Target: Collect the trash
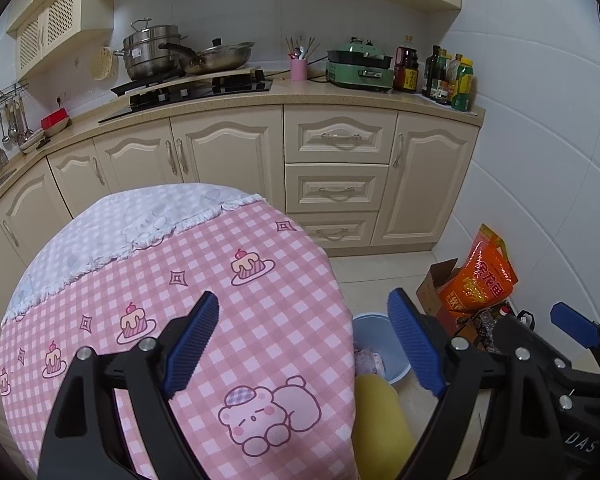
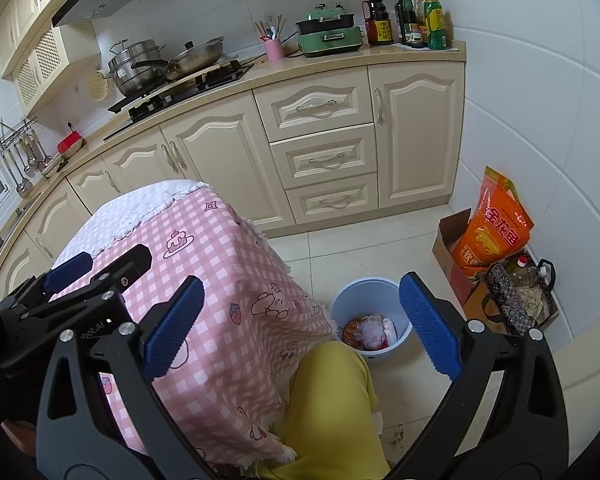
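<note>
A light blue bin [image 2: 405, 334] stands on the floor tiles beside the table, with crumpled wrappers [image 2: 370, 332] inside it. In the left wrist view only part of the bin [image 1: 366, 320] shows past the table edge. My right gripper [image 2: 302, 324] hovers open above the bin and the table corner, nothing between its blue pads. My left gripper [image 1: 304, 344] is open over the pink checked tablecloth [image 1: 220, 280], also empty. Each gripper shows at the edge of the other's view: the left gripper [image 2: 100, 262] and the right gripper [image 1: 540, 326]. Small scraps [image 2: 398, 436] lie on the floor.
A person's leg in yellow trousers [image 2: 332, 408] is just below the bin. A cardboard box with an orange rice bag [image 2: 492, 232] and a patterned bag [image 2: 516, 300] stand by the right wall. Cream cabinets [image 2: 324, 160] and a counter with pots run behind.
</note>
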`<state>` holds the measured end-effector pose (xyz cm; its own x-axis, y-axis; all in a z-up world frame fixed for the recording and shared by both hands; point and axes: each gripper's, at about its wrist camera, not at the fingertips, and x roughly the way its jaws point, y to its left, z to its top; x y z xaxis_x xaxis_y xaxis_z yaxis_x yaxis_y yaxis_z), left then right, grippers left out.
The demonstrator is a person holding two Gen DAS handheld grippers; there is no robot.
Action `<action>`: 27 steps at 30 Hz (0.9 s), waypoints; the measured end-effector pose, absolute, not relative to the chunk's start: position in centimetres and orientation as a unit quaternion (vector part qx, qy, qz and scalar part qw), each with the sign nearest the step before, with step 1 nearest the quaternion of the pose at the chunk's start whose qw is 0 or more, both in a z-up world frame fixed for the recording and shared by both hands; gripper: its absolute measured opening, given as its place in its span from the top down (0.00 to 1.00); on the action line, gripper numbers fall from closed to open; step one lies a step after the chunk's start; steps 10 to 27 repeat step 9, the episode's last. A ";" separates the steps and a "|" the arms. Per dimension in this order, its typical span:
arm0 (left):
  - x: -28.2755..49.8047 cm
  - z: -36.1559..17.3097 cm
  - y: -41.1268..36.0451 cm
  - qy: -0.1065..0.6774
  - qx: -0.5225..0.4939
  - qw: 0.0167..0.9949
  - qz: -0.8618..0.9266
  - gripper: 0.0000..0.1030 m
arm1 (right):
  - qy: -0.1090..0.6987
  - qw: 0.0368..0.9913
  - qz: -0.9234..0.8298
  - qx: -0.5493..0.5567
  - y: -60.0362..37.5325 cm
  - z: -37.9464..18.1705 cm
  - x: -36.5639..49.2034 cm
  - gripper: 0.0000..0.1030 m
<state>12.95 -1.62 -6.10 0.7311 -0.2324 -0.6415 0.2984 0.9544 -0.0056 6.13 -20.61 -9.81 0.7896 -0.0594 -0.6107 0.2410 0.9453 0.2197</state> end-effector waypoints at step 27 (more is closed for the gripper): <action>12.9 -6.1 -1.6 0.338 0.049 0.929 -0.142 0.18 | 0.317 0.934 -0.079 0.147 -20.6 -10.0 6.0 0.07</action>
